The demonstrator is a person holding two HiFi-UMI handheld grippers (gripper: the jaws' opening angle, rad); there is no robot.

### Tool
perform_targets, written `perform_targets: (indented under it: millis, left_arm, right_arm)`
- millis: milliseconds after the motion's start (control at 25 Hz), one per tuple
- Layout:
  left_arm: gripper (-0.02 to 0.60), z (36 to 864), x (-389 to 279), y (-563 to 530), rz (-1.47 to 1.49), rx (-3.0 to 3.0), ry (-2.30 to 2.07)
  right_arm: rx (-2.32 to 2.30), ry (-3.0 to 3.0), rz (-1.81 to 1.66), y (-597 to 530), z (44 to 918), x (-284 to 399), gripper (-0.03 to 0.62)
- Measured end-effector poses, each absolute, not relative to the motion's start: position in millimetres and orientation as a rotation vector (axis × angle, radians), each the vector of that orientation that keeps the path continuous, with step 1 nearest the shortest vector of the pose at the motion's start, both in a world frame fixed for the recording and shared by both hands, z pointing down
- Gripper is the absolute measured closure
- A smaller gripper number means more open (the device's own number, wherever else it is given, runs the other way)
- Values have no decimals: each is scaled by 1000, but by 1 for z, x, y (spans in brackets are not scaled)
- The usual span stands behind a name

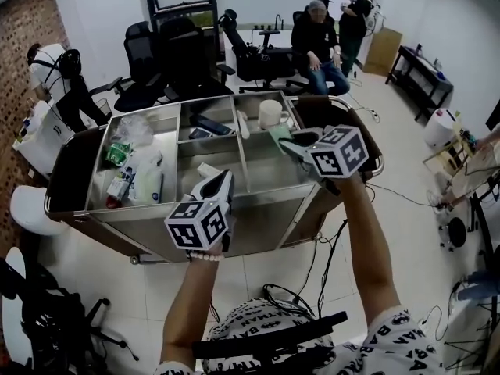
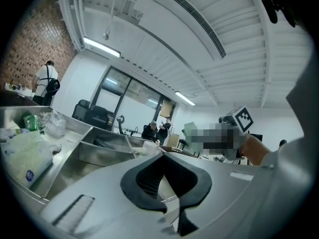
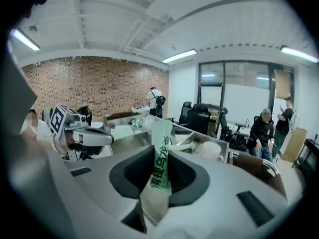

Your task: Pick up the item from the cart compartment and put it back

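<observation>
A steel cart with several open compartments stands in front of me. My right gripper hovers over its right-hand compartments, shut on a pale green sachet. In the right gripper view the sachet stands upright between the pads of that gripper, with green print down its face. Over the cart's front edge, near the middle compartment, my left gripper is held with its jaws pointing at the cart. The left gripper is shut with nothing between its pads.
The left compartment holds plastic bags and small bottles. A white roll sits in the back right compartment and a dark flat item in the back middle one. Office chairs and a seated person are behind the cart. Cables lie on the floor.
</observation>
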State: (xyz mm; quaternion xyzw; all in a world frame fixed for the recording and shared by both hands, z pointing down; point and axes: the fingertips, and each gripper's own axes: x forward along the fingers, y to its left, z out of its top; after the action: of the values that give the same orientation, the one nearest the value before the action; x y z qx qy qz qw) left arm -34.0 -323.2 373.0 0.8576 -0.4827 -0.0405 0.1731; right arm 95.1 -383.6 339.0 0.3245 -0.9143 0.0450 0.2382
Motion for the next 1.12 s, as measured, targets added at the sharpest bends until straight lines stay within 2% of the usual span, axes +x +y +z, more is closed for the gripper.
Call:
perform_targets:
  millis: [200,400,1120]
  left_arm:
    - [581,365,-41,-296,-121,2487,-1406]
    - [581,371,-47,-255,-127,2499,-1401]
    - [581,439,-63,-153,-51,2434,-1352]
  right_arm:
    - [1020,-2663,35,-329,296,105,510]
    - [1107,-2716,1,-272,295,111,511]
    - [1402,-2663,324,-141,419,108,511]
